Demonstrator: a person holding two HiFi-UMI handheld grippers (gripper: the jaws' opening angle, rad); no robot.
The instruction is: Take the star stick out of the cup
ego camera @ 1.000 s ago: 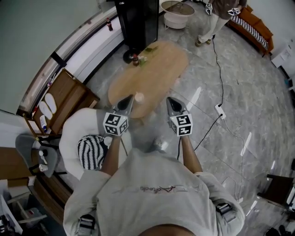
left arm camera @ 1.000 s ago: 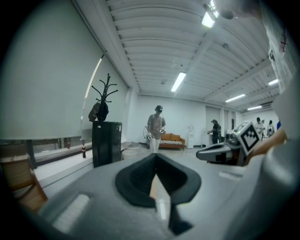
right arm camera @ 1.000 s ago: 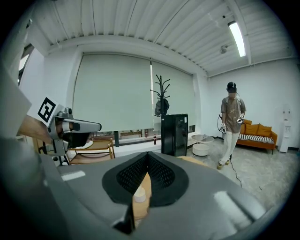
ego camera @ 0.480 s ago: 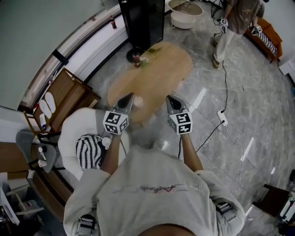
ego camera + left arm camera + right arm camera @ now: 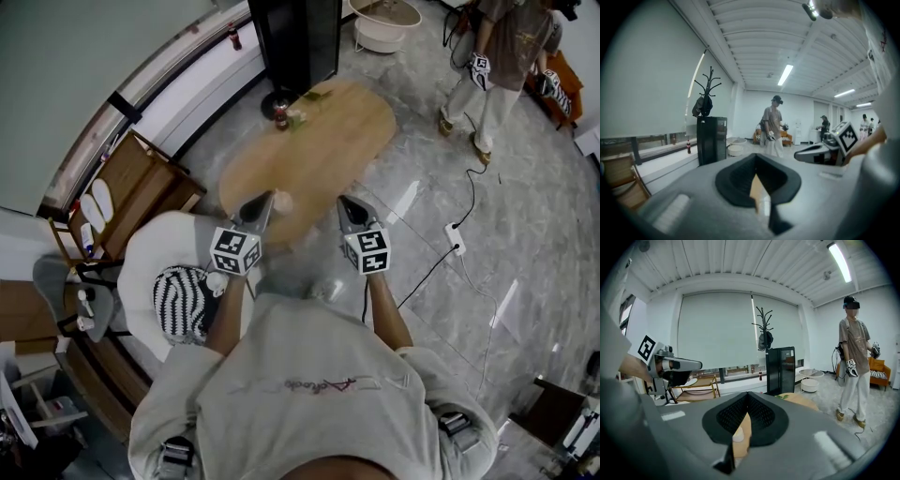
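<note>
We have not begun: our left gripper (image 5: 262, 201) and right gripper (image 5: 346, 203) hover empty, jaws closed, over the tabletop's (image 5: 323, 141) near edge. The cup (image 5: 281, 199) stands there between them, the star stick too small to see; grasping and lifting remain
</note>
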